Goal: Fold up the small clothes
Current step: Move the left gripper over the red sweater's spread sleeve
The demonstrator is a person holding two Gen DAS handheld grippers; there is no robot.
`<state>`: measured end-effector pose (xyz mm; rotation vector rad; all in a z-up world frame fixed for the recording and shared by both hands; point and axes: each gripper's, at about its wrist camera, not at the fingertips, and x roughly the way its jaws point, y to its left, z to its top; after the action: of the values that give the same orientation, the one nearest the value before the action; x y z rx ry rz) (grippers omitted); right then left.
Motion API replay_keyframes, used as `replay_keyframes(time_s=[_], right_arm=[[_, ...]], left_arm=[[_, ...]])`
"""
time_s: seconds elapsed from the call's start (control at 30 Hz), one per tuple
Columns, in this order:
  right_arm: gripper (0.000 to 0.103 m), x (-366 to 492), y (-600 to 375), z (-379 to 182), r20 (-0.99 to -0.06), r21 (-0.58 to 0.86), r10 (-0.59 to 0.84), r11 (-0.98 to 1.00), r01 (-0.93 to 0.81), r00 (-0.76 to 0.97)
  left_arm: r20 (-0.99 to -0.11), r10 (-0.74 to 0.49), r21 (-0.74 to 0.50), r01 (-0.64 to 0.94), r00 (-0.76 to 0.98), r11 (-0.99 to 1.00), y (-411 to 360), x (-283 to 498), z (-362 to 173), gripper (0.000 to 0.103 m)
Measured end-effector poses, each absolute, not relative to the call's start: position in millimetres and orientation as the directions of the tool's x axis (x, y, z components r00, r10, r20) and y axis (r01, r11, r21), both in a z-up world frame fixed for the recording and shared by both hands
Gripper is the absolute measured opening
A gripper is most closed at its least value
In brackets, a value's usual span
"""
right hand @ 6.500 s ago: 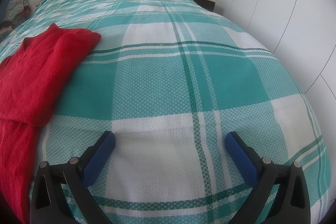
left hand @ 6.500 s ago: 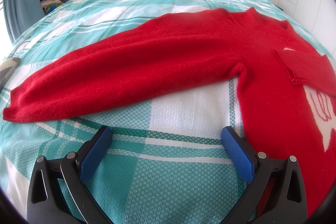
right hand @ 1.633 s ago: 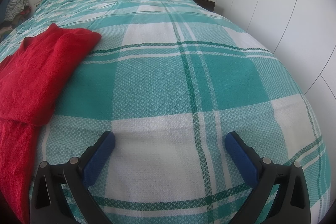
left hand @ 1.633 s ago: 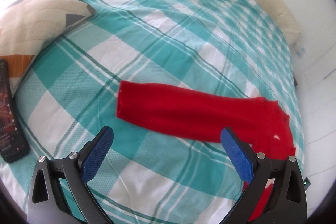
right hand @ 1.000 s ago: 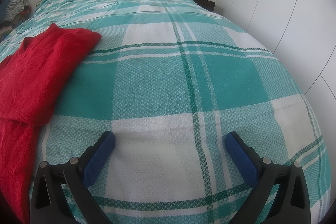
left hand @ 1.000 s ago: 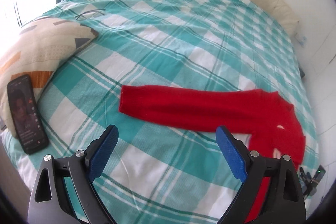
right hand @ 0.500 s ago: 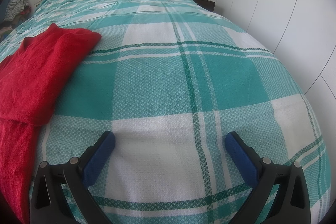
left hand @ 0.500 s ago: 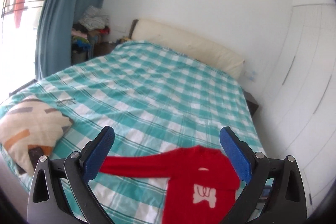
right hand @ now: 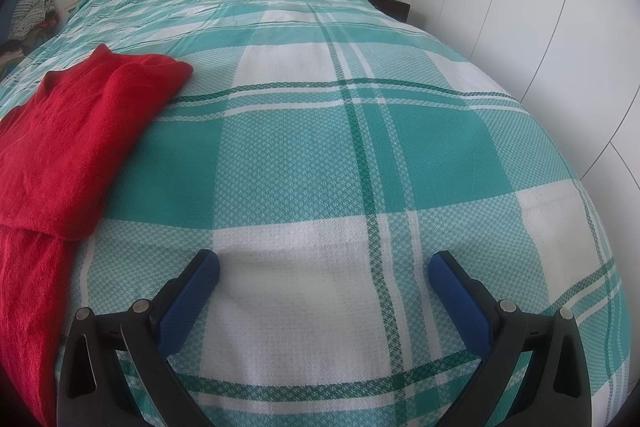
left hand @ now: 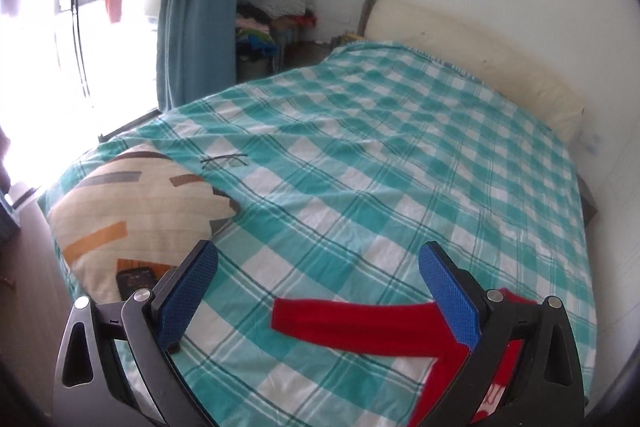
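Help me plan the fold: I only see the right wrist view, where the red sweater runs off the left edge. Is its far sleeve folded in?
Observer: No. The left wrist view shows that sleeve of the red sweater stretched flat on the bedspread.
Operator: Is the left tool holding it?
Observer: No, the left tool is open, with nothing between its pads.
Operator: Anything near its end?
Observer: A patterned pillow with a phone at its edge, apart from the sleeve.
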<state>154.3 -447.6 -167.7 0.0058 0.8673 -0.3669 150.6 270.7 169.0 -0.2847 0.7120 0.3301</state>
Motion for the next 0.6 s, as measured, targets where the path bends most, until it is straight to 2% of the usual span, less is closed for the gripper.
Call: replay_keyframes(time_s=[0.13,0.2,0.33,0.43,0.53,0.6], right_arm=[[0.103,154.6,-447.7,-167.7,-0.745,-0.143,-0.313,0.937,0.317,0.588],[0.103,154.4,-447.6,-167.7,-0.746,-0.143,-0.313,0.937,0.317,0.588],[0.103,154.7,-447.9,-167.8,-0.746,-0.143,-0.313,0.937,0.317,0.588],[0.103,154.7,-447.7,-167.8,-0.746,-0.143,-0.313,0.937,0.317,0.588],[0.103,154.5,-447.6,-167.8,-0.746,-0.143,-0.313,0.938,0.317,0.588],[0.103,154.6,-447.6,-167.8,-0.746,-0.143,-0.313,0.938,0.317,0.588]], left_arm=[[-0.716,0.149,-0.142,-0.351,0.681,0.925,260.1,149.1,169.1,0.101],[-0.701,0.122,-0.152,-0.315,0.702,0.937,251.5,134.4,180.6,0.101],[-0.661,-0.032,-0.231,-0.163,0.75,0.959,232.7,92.8,202.5,0.101],[-0.631,-0.066,-0.242,-0.115,0.773,0.964,228.8,67.1,201.9,0.102],[-0.629,-0.026,-0.229,-0.153,0.777,0.961,240.4,57.7,174.5,0.102],[-0.651,0.047,-0.145,-0.185,0.758,0.972,243.2,63.9,138.5,0.102]])
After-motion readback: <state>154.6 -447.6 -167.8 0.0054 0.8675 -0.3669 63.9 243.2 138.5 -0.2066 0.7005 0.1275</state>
